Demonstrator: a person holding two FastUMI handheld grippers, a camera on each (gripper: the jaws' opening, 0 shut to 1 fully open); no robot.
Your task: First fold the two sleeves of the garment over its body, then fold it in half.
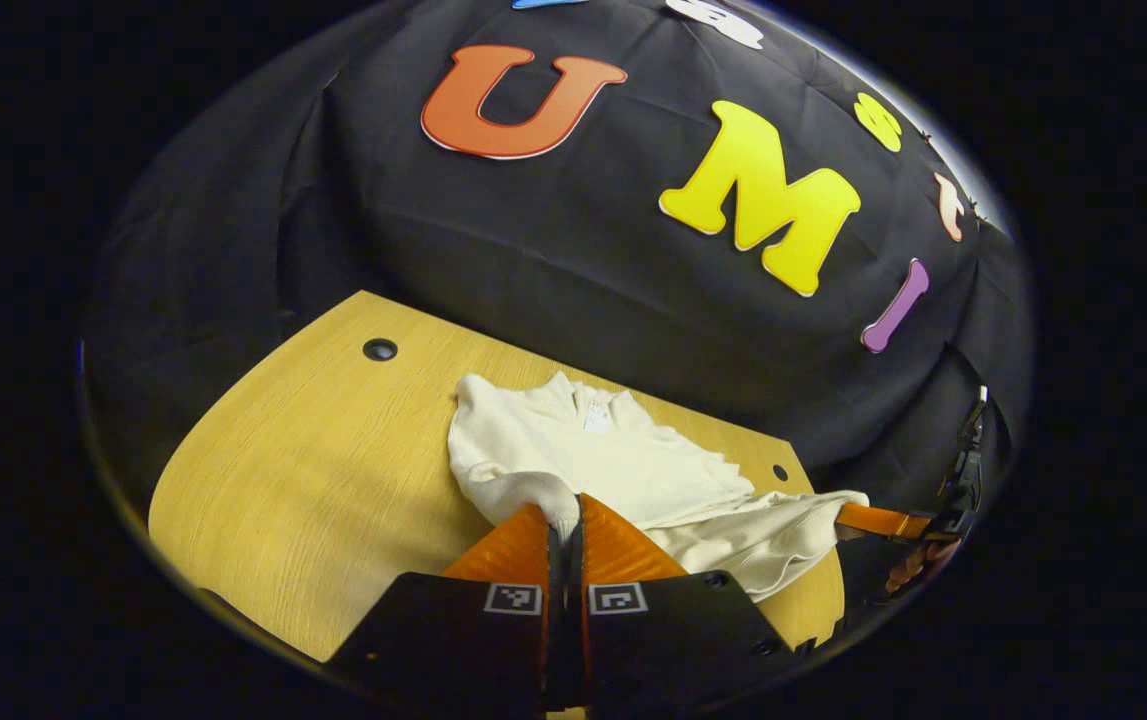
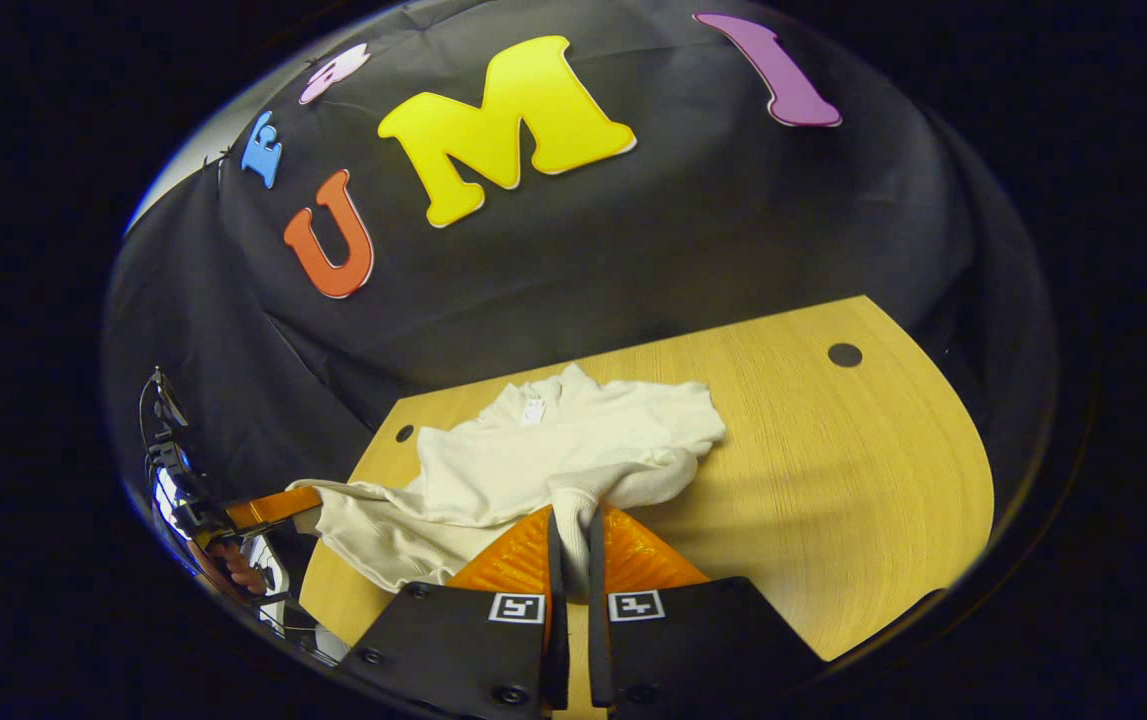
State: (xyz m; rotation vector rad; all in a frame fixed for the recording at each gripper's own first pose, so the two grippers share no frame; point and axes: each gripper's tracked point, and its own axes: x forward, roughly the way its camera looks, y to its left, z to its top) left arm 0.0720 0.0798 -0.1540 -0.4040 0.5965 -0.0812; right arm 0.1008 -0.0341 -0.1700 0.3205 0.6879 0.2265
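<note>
A cream long-sleeved garment [image 1: 623,455] lies on the wooden table [image 1: 313,480], its collar toward the booth wall. In the left gripper view, my left gripper [image 1: 565,535] is shut on one sleeve cuff [image 1: 561,505] at the garment's near edge. Farther right, my right gripper [image 1: 878,520] holds the other sleeve [image 1: 783,530], pulled out sideways. In the right gripper view, the garment [image 2: 553,440] sits mid-table and my right gripper [image 2: 573,540] is shut on a ribbed cuff [image 2: 573,505]. My left gripper [image 2: 268,508] shows at the left, at the end of the stretched sleeve [image 2: 373,530].
Bare table spreads to the left of the garment in the left gripper view, with round holes [image 1: 380,349] [image 1: 780,471]. In the right gripper view, bare table [image 2: 833,470] with a hole [image 2: 844,354] lies to the right. A hand [image 2: 233,575] holds the far gripper. The black wall stands close behind.
</note>
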